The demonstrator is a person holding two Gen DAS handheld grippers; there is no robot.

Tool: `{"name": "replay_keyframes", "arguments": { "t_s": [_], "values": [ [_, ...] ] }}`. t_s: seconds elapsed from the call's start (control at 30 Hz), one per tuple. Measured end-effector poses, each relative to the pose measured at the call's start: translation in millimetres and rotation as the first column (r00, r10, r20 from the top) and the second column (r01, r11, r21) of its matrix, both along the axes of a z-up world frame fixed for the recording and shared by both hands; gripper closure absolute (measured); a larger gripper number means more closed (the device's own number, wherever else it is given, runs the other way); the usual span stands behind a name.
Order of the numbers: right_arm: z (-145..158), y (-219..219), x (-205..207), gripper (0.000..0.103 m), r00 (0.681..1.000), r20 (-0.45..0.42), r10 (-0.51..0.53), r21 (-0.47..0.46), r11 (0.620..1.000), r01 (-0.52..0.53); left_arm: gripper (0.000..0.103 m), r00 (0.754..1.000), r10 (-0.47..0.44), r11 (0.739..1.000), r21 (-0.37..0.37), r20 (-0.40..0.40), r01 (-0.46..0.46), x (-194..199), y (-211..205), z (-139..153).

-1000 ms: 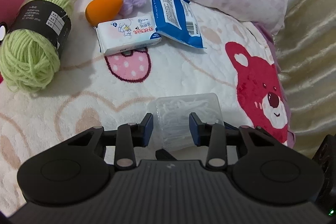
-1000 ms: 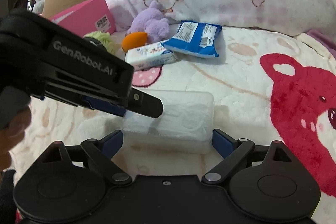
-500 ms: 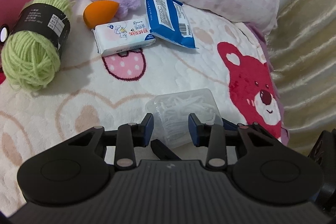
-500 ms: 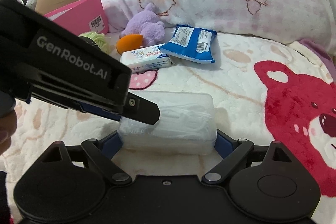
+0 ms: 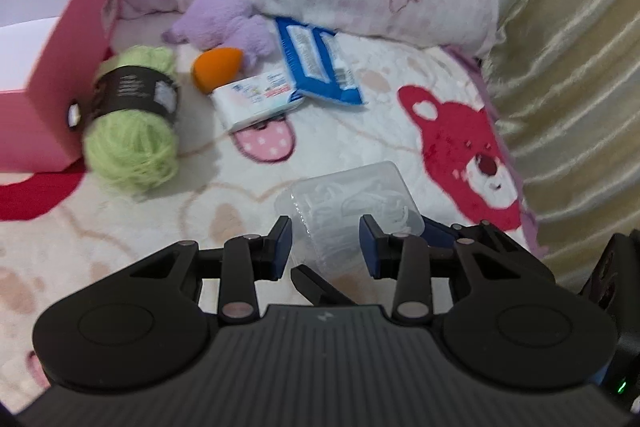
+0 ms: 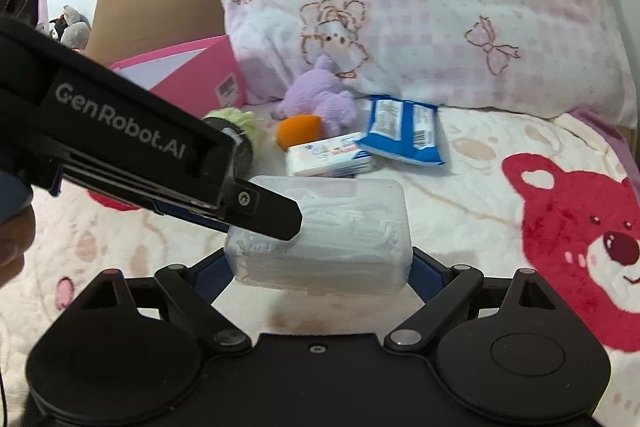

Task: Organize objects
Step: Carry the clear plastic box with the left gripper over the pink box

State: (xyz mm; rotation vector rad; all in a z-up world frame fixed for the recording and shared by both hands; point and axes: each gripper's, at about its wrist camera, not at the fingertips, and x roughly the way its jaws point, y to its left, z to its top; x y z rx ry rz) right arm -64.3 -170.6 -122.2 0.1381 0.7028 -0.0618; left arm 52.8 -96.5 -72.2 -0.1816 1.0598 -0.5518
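My right gripper [image 6: 320, 261] clamps the clear plastic box [image 6: 320, 235] by its short ends, long axis running nine to three; my left gripper [image 5: 325, 241] pinches its narrow width. It is translucent, packed with white picks, and raised off the blanket [image 6: 460, 211].

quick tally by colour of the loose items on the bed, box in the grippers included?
Clear: 1, the translucent plastic box of floss picks, gripped by both grippers
Green: 1, yarn ball with a black band
Purple: 1, plush toy
Orange: 1, egg-shaped sponge
White: 1, tissue pack
Blue: 1, foil packet
Total: 6
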Motion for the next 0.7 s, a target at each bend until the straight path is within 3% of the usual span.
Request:
{"name": "replay_keyframes", "arguments": {
  "t_s": [0.27, 0.5, 0.7],
  "values": [
    [13, 42, 0, 0.01, 1.0, -0.005, -0.013, -0.035, 0.999, 0.013, 0.068, 0.999, 0.017, 0.999, 0.04, -0.028, -0.016, -8, 31, 17],
    [29, 63, 7, 0.01, 1.0, -0.003, -0.013, -0.015, 1.0, 0.013, 0.068, 1.0, 0.012, 0.999, 0.052, -0.001, -0.012, -14, 56, 35],
    [38, 95, 7, 0.01, 1.0, -0.016, 0.022, -0.045, 0.999, -0.022, 0.068, 0.998, 0.025, 0.999, 0.045, -0.056, -0.023, -14, 86, 42]
  ]
}}
